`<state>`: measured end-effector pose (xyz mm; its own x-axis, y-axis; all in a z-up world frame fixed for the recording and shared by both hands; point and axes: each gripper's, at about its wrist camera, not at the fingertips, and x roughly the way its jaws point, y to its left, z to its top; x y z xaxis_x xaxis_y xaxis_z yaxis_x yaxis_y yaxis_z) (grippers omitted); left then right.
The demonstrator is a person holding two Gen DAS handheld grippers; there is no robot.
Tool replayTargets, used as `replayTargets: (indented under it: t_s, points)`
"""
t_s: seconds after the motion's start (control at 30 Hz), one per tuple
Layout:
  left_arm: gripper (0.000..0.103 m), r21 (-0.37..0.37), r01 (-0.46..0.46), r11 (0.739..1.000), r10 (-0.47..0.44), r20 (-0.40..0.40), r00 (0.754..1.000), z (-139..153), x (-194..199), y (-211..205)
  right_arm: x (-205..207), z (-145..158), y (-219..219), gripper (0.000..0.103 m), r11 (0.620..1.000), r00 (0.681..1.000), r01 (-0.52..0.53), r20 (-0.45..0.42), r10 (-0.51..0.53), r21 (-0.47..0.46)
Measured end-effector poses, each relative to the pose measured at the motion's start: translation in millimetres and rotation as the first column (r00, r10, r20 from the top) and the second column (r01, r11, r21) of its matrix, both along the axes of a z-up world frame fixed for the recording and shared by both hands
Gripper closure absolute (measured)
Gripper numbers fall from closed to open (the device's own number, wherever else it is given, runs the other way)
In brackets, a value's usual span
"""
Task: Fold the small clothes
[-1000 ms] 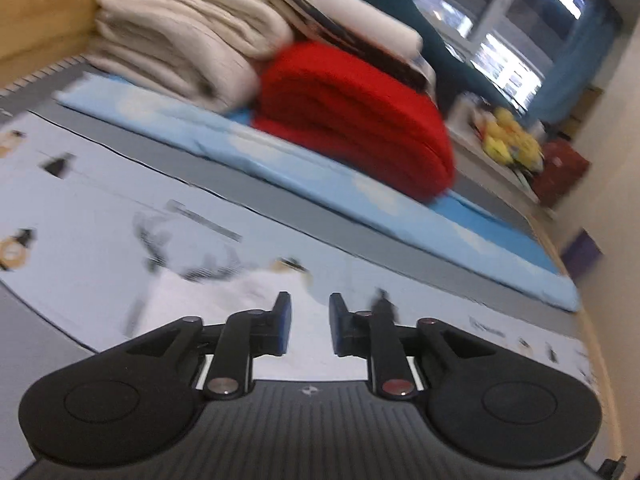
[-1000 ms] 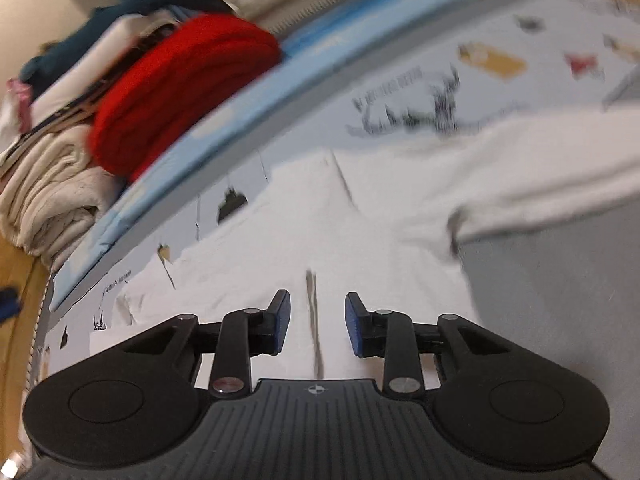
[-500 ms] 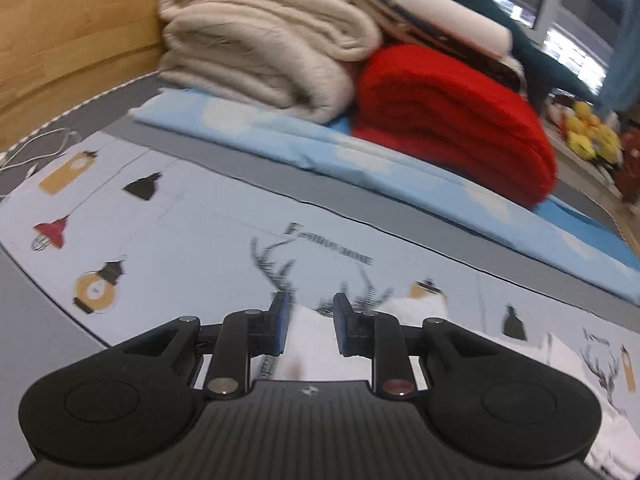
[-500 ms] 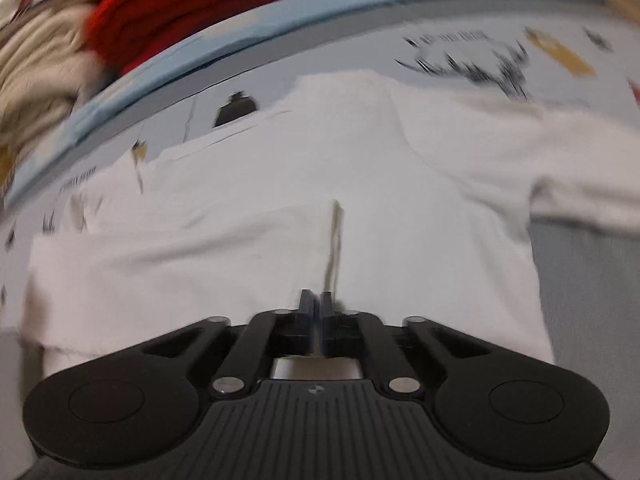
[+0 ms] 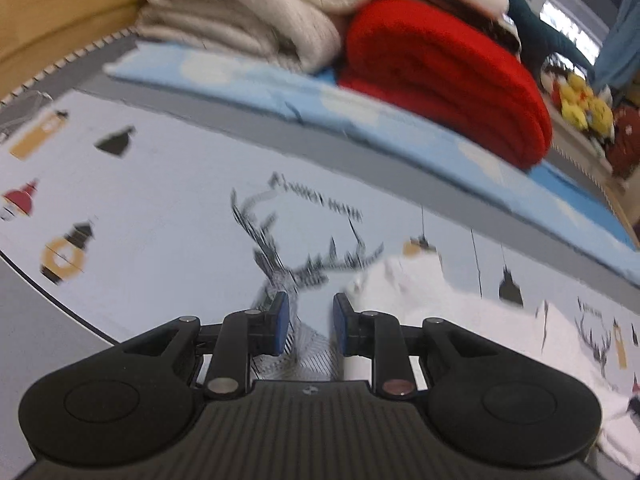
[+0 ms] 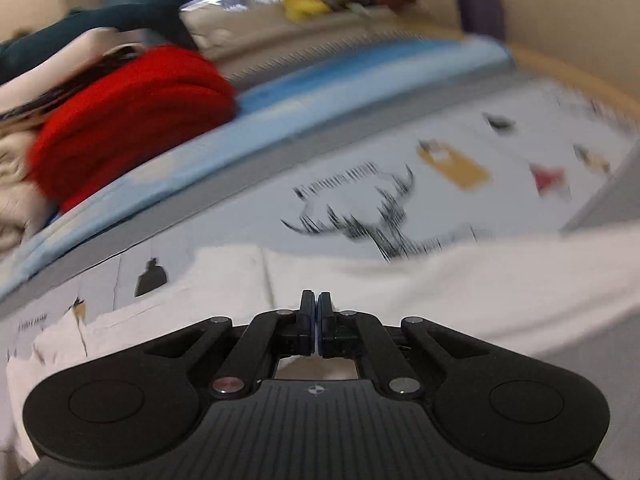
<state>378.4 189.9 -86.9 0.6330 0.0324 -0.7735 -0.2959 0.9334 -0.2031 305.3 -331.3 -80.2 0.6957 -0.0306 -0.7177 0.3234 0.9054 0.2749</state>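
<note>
A small white garment (image 6: 460,280) lies spread on a pale blue printed sheet (image 5: 160,220). In the right wrist view my right gripper (image 6: 316,304) is shut, its pads pinching the white cloth near a seam, and the fabric stretches away to both sides. In the left wrist view my left gripper (image 5: 308,316) hangs low over the sheet's deer print with its jaws a little apart and only the print showing between them. An edge of the white garment (image 5: 420,292) lies just right of its right finger.
A folded red blanket (image 5: 440,72) and beige blankets (image 5: 248,16) are stacked on a light blue pad (image 5: 360,116) along the far side. A wooden bed frame (image 5: 60,8) borders the left. Yellow plush toys (image 5: 580,104) sit at the far right.
The right gripper's jaws went from apart to shut on the white garment, and its view tilted up. The left gripper dropped lower and shifted off the white cloth onto the deer print.
</note>
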Motion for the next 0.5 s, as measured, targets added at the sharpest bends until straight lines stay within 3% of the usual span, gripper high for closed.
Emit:
replayTargets:
  t_s: [0.17,0.23,0.3,0.33,0.4,0.47,0.5]
  points:
    - [0.076,-0.068,0.088,0.994,-0.091,-0.045,0.995,-17.9,4.5,-11.9,-3.8,23.0,12.8,0.103,0.995,0.991,-0.012,0.132,0.025,-0.098]
    - [0.076,-0.072,0.133,0.988,-0.138,-0.068,0.988,-27.0,4.9,-19.8,4.0,15.8,10.4,0.103,0.996,0.997,-0.031,0.073,0.038,-0.088]
    - [0.076,-0.053,0.145,0.988,-0.149,-0.096,0.984,-33.6,5.8,-25.7,21.4,-10.4,6.6,0.102,0.985,0.989,-0.042,-0.145,0.018,-0.165]
    - [0.076,-0.051,0.150,0.987,-0.155,-0.108,0.982,-36.3,6.2,-27.2,23.1,-21.4,0.7,0.095,0.983,0.976,-0.010,-0.214,-0.030,-0.182]
    - [0.076,-0.058,0.153,0.986,-0.160,-0.122,0.980,-39.7,7.2,-28.7,21.3,-31.5,-17.5,0.094,0.995,0.969,0.072,-0.232,-0.087,-0.072]
    - [0.068,-0.069,0.155,0.985,-0.163,-0.129,0.978,-41.2,8.3,-30.6,21.3,-28.3,-26.6,0.094,0.996,0.980,0.094,-0.178,-0.091,0.009]
    - [0.066,-0.073,0.160,0.984,-0.169,-0.129,0.977,-41.6,9.0,-32.2,21.4,-25.8,-27.7,0.089,0.996,0.984,0.093,-0.156,-0.090,0.014]
